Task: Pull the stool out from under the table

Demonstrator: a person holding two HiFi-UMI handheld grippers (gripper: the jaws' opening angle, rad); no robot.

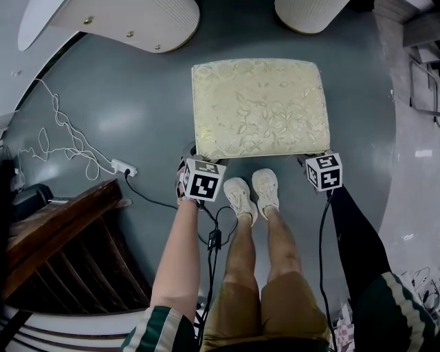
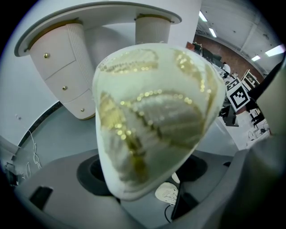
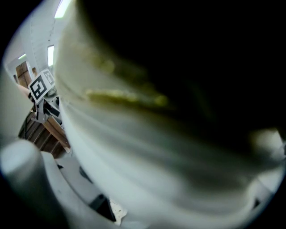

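Observation:
The stool point(image 1: 258, 106) has a cream seat with a gold leaf pattern and stands on the grey floor just in front of my feet. My left gripper point(image 1: 193, 157) is at its near left corner, and in the left gripper view that corner point(image 2: 152, 116) fills the space between the jaws, which are shut on it. At the near right corner my right gripper point(image 1: 311, 158) is pressed close; the blurred cushion edge point(image 3: 147, 134) covers nearly all of the right gripper view. The stool's legs are hidden under the seat.
Two white table pedestals point(image 1: 137, 24) point(image 1: 309, 14) stand beyond the stool. A dark wooden piece of furniture point(image 1: 55, 234) is at the left, with a power strip point(image 1: 122, 166) and white cable beside it. My shoes point(image 1: 253, 194) are directly behind the stool.

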